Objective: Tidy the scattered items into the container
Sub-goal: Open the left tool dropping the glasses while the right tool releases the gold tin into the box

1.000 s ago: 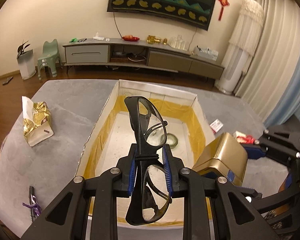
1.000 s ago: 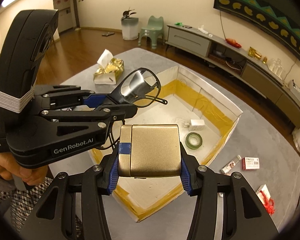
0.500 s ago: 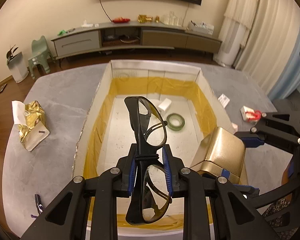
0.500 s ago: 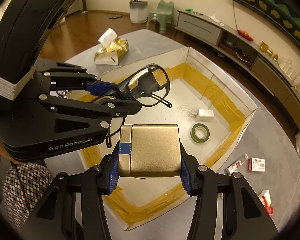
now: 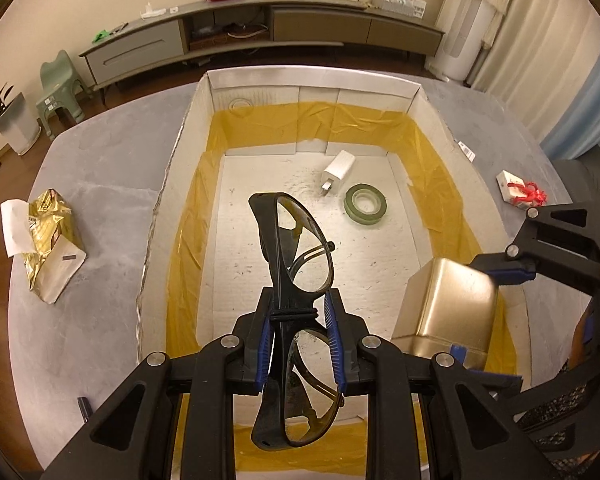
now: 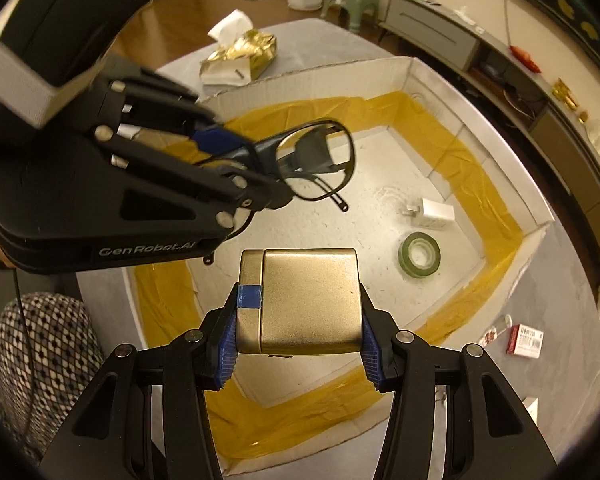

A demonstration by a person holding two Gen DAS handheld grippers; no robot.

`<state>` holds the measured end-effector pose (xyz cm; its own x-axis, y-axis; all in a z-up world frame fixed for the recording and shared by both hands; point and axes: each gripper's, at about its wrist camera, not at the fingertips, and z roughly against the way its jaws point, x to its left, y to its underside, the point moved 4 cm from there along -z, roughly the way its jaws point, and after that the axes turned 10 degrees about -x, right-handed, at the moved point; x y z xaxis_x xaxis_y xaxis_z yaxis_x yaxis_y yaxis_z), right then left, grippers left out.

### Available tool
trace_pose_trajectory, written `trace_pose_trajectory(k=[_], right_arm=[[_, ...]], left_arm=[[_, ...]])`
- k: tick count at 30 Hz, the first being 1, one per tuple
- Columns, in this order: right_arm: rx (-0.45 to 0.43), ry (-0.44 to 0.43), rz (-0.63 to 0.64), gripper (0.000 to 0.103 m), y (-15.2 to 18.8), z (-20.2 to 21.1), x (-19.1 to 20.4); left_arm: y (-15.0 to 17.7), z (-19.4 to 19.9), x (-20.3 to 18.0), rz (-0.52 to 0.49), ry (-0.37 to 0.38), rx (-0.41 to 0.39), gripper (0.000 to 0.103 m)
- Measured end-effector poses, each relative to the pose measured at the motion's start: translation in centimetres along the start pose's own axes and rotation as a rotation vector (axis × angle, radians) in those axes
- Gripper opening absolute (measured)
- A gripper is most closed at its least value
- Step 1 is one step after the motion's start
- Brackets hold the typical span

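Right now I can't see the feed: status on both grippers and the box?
Left gripper shut on glasses, over box. Right gripper shut on gold tin, over box. Charger, tape roll inside; drop spots clear.

Small print on the red-and-white packet (image 6: 525, 340) unreadable; gold box (image 5: 448, 312) hides the container's (image 5: 312, 76) right wall.

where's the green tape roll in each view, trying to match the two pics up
Left wrist: the green tape roll lies on the box floor, upper right of centre, beyond the glasses held by the left gripper.
Right wrist: the roll lies on the box floor, right of centre, beyond and right of the gold tin in the right gripper.
Shared landmark: the white charger, right beside the roll in both.
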<state>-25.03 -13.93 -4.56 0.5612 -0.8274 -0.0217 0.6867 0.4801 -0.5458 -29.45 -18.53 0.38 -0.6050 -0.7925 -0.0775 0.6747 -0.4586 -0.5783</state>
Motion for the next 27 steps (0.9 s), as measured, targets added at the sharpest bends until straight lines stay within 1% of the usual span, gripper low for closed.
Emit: trace_pose_trajectory(k=[4,9,16,21,23,25,26,27], right_arm=[[0.028,0.003,0.010,0.053,-0.5,-1.0,-0.7],[0.063,-0.005,-0.011,0.053,-1.1,-2.1,-2.2],[0.111,-0.022,-0.028,0.054,-1.2,-3.4,-3.8],[0.128,-0.008,-0.017,0.054,-1.0,-4.2,-4.4],[0.133,-0.002,-0.016,0.054,-1.0,-4.4,-4.6],[0.129,-0.002,-0.024,0.054,-1.1,-4.5,-4.8],[0.128,0.003,-0.027,0.054,-1.1,-4.6,-4.8],[0.130,0.007,-0.031,0.054,-1.0,-4.6,-4.9]], left_arm=[[-0.7,-1.1,0.0,-0.030,-0.032,0.038,0.025],[-1.6,-2.5,-0.1,-0.047,-0.064,0.077,0.025],[-2.4,-4.2,0.9,0.012,-0.074,0.109,0.026],[-3.1,-5.1,2.1,0.055,-0.089,0.119,0.026],[-3.3,-5.5,2.5,0.075,-0.081,0.122,0.027],[-3.4,-5.8,2.8,0.112,-0.052,0.130,0.028],[-3.5,-5.8,2.9,0.126,-0.043,0.130,0.031],[-3.6,-5.8,2.8,0.124,-0.046,0.127,0.032]])
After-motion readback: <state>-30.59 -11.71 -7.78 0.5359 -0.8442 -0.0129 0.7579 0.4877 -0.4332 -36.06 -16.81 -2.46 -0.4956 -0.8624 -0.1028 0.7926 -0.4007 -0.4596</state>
